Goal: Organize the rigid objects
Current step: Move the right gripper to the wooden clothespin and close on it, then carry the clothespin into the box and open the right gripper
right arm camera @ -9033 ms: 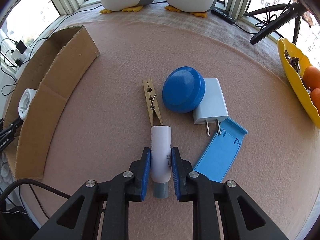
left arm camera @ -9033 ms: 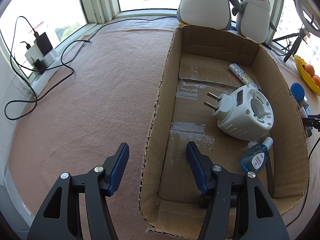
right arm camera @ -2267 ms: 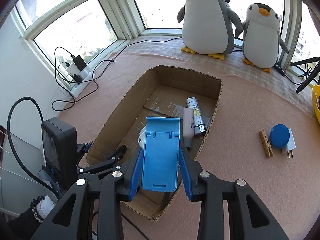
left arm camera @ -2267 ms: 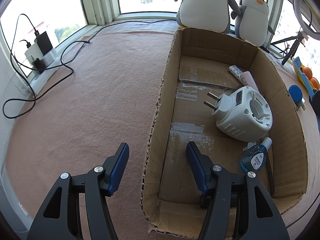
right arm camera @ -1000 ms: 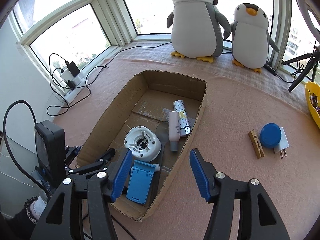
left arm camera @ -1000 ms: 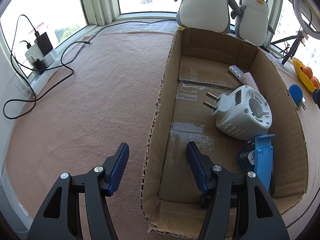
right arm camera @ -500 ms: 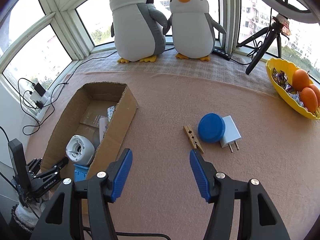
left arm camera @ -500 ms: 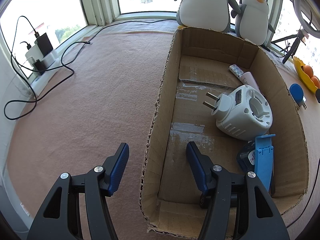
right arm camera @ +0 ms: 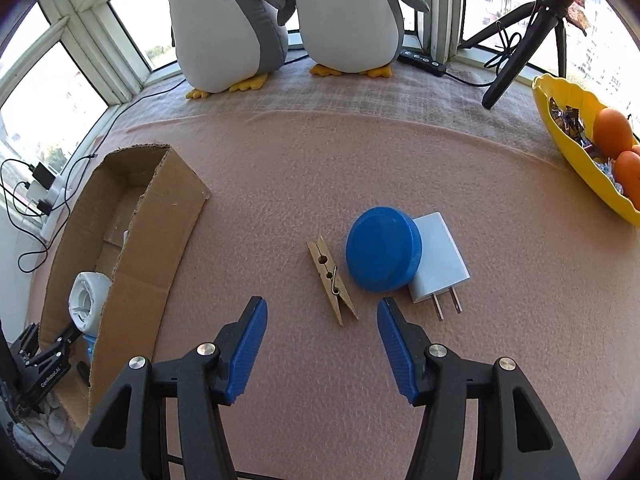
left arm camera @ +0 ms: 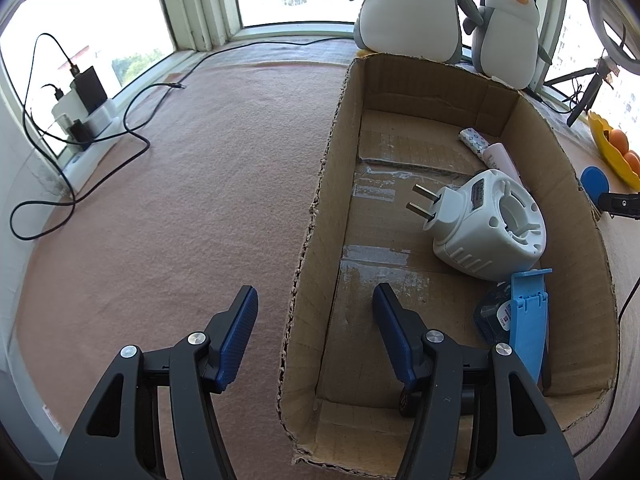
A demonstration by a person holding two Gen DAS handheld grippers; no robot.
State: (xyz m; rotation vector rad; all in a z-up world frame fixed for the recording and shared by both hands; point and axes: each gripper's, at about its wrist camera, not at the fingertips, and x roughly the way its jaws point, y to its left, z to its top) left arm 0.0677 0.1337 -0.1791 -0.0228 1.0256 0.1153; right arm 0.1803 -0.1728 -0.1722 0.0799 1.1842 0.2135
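Right gripper [right arm camera: 320,336] spread, empty, above clothespin [right arm camera: 331,280].

Wooden clothespin [right arm camera: 331,281], corrugated cardboard box [left arm camera: 316,216]

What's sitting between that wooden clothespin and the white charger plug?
A round blue lid lies between the wooden clothespin and the white charger, overlapping the charger's edge, as the right wrist view shows.

two plush penguins [right arm camera: 230,24], one cardboard box [left arm camera: 320,216] — one clothespin [right arm camera: 331,280], one charger [right arm camera: 438,258]
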